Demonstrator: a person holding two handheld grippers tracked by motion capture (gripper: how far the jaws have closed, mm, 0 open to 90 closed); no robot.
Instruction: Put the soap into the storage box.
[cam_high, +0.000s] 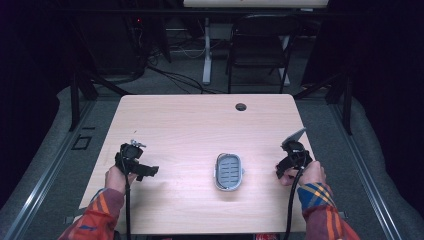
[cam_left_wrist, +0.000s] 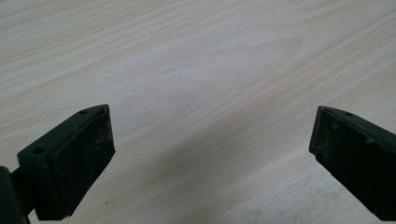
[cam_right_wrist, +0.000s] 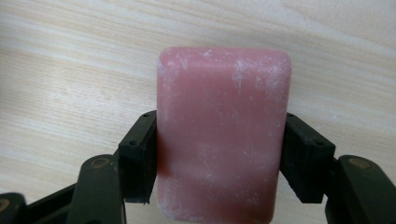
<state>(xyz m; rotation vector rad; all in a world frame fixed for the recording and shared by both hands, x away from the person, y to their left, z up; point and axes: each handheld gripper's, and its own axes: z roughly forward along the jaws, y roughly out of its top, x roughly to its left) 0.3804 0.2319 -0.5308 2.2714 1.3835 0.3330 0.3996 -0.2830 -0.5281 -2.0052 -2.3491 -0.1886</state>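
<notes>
A pink soap bar (cam_right_wrist: 223, 116), dusted with white marks, stands between the jaws of my right gripper (cam_right_wrist: 223, 140). Both black pads (cam_right_wrist: 140, 154) press against its long sides, just above the wooden table (cam_right_wrist: 70, 70). In the high view my right gripper (cam_high: 287, 165) is near the table's right edge, to the right of a grey oval soap dish (cam_high: 217, 172) with a slotted insert and nothing in it. My left gripper (cam_high: 147, 171) is at the left side of the table. Its jaws (cam_left_wrist: 210, 140) stand wide apart over bare wood.
The light wooden table (cam_high: 200, 125) has a round cable hole (cam_high: 241, 106) near its far edge. Beyond it are a dark folding chair (cam_high: 260, 45), a white desk leg (cam_high: 206, 55) and loose cables on the floor. A black cable trails from each gripper.
</notes>
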